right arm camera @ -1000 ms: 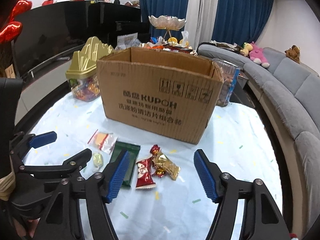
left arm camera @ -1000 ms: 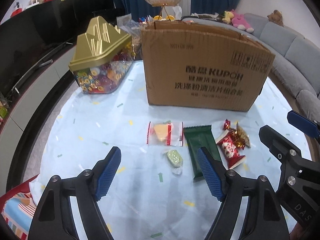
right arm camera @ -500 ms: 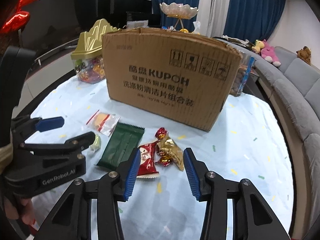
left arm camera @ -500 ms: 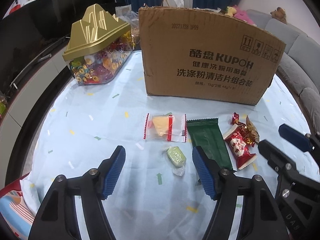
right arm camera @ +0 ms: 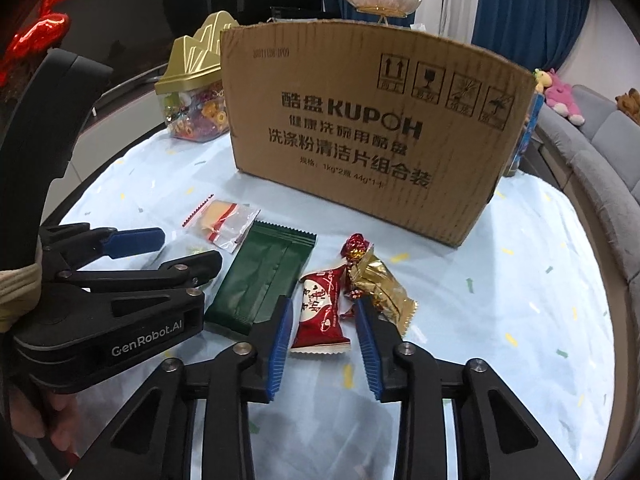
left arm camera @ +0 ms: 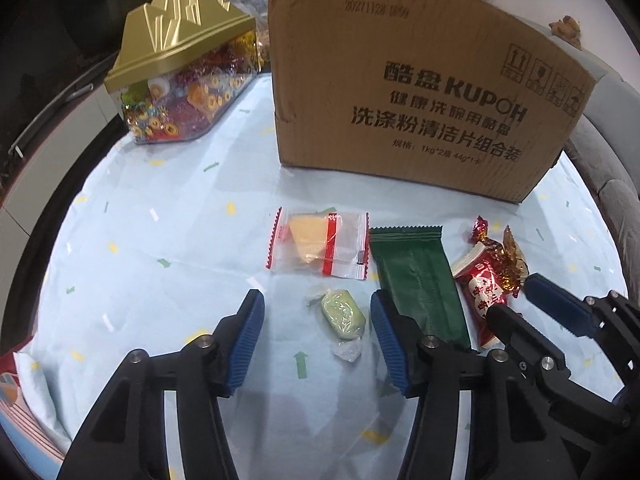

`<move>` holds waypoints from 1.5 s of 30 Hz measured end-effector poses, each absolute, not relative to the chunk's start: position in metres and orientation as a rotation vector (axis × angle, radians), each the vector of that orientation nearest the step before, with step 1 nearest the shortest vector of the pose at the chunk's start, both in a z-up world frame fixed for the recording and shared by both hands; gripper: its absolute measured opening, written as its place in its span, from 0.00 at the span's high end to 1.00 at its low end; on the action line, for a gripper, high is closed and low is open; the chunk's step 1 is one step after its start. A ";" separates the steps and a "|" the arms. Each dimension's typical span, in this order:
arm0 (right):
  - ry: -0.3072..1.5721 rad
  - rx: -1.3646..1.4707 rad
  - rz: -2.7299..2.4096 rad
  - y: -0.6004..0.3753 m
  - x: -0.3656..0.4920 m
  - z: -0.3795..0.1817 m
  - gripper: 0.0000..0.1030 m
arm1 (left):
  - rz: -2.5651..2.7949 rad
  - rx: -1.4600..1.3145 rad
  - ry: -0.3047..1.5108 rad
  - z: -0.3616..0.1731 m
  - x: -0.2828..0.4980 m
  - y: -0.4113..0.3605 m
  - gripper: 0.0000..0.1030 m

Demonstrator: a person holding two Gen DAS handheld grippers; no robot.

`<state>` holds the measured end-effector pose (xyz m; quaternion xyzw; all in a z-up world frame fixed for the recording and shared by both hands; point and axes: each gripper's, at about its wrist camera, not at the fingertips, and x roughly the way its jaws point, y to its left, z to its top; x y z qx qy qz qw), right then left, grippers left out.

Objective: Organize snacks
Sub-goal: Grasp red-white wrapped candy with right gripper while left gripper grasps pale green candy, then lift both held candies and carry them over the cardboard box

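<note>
While closing, green candy (left arm camera: 343,313) between jaws

black hand-held gripper (left arm camera: 316,336), blue ribbed pads (left arm camera: 248,340)

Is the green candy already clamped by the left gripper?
No: the left gripper is closing with the green candy between its fingers, but gaps show on both sides.

Pale blue confetti tablecloth (left arm camera: 168,208), grey sofa (right arm camera: 596,168), blue curtains (right arm camera: 520,20), pink plush toy (right arm camera: 562,94)
</note>
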<state>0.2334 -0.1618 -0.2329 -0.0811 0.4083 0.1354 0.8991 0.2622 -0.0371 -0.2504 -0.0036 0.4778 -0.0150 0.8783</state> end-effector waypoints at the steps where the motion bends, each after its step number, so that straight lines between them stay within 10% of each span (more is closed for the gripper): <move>1: 0.850 -0.166 0.281 -0.162 0.235 -0.235 0.69 | -0.032 -0.012 0.998 -0.251 0.263 -0.036 0.48; 20: 0.889 -0.153 0.267 -0.153 0.251 -0.250 0.77 | -0.046 0.007 1.004 -0.259 0.268 -0.040 0.82; 45: 0.823 -0.129 0.240 -0.163 0.233 -0.208 0.77 | -0.044 0.049 0.918 -0.219 0.244 -0.044 0.82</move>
